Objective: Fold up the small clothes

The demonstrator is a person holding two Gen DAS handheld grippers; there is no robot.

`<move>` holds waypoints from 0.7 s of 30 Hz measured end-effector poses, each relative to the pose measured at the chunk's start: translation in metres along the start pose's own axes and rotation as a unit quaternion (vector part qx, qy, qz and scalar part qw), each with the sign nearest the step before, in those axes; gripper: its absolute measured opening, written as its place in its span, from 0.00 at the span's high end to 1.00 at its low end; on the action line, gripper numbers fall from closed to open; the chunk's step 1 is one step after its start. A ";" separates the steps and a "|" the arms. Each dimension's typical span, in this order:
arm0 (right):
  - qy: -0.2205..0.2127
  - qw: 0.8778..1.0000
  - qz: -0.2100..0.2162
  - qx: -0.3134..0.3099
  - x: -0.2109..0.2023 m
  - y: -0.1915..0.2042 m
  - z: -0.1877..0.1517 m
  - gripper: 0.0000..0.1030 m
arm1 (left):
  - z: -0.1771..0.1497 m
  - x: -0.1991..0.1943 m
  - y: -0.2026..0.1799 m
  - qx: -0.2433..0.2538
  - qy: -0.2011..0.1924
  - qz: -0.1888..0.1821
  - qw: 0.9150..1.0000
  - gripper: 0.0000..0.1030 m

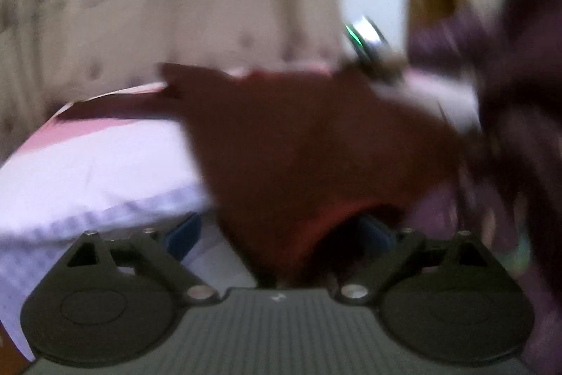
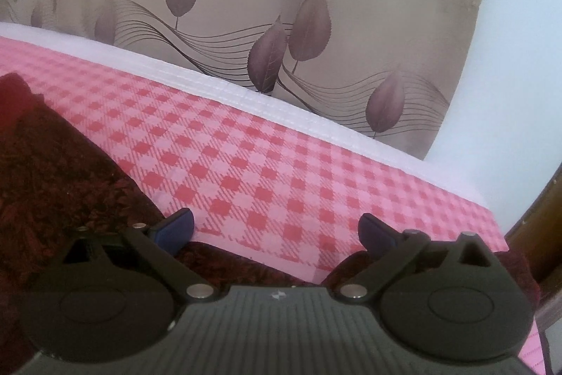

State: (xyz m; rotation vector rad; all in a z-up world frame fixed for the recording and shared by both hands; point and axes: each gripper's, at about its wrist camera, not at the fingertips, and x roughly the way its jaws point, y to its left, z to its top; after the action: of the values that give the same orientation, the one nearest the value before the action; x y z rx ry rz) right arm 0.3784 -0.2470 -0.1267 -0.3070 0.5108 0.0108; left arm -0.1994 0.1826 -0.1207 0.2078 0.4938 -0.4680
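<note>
1. We take the dark red garment point(image 1: 316, 143) as our landmark. In the blurred left wrist view it lies spread over a pale, pink-edged cloth point(image 1: 91, 164) that covers the surface beneath it.
2. Left of the garment in that view we see only the pale cloth and, behind it, a cream curtain point(image 1: 140, 6).
3. The left hand-held gripper point(image 1: 281, 234) has its jaws spread wide — the near edge of the garment drapes between them and hides the right fingertip, so we cannot tell whether anything touches the fabric.
4. Right of the garment, at its far corner, a shiny device with a green light point(image 1: 365, 37) shows, and beyond it a dark purple sleeve point(image 1: 520, 65), heavily smeared.
5. In the right wrist view the same dark red garment point(image 2: 52, 171) sits at the left, on a pink-and-red checked cloth point(image 2: 281, 164).
6. The right hand-held gripper point(image 2: 277, 231) is also spread wide — bare checked cloth shows between its blue fingertips point(image 2: 175, 229), and its jaws pinch nothing.
7. Behind the checked cloth, right of the garment, hangs a beige curtain printed with leaves point(image 2: 246, 23), then a pale wall point(image 2: 520, 58).
</note>
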 end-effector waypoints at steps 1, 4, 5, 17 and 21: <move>0.000 1.000 0.000 0.000 0.000 0.000 0.000 0.04 | 0.000 0.002 -0.005 0.021 0.008 -0.020 1.000 0.07; 0.000 1.000 0.000 0.001 0.000 0.000 0.000 0.04 | 0.003 0.003 -0.014 0.069 0.027 -0.026 0.997 0.07; 0.000 1.000 0.000 0.002 0.000 0.000 0.000 0.04 | 0.009 0.000 -0.009 0.049 0.024 -0.015 0.998 0.07; -0.019 0.996 0.075 0.032 -0.015 -0.009 0.012 0.09 | 0.168 0.062 0.084 0.016 -0.133 0.085 0.987 0.00; -0.042 0.991 0.126 -0.017 -0.025 0.002 0.033 0.09 | 0.201 0.162 0.141 -0.025 -0.143 -0.012 0.989 0.00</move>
State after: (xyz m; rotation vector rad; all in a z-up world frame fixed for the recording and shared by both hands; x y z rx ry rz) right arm 0.3723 -0.2339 -0.0874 -0.2730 0.4636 0.2773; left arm 0.0762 0.1837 -0.0169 0.0843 0.2279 -0.4999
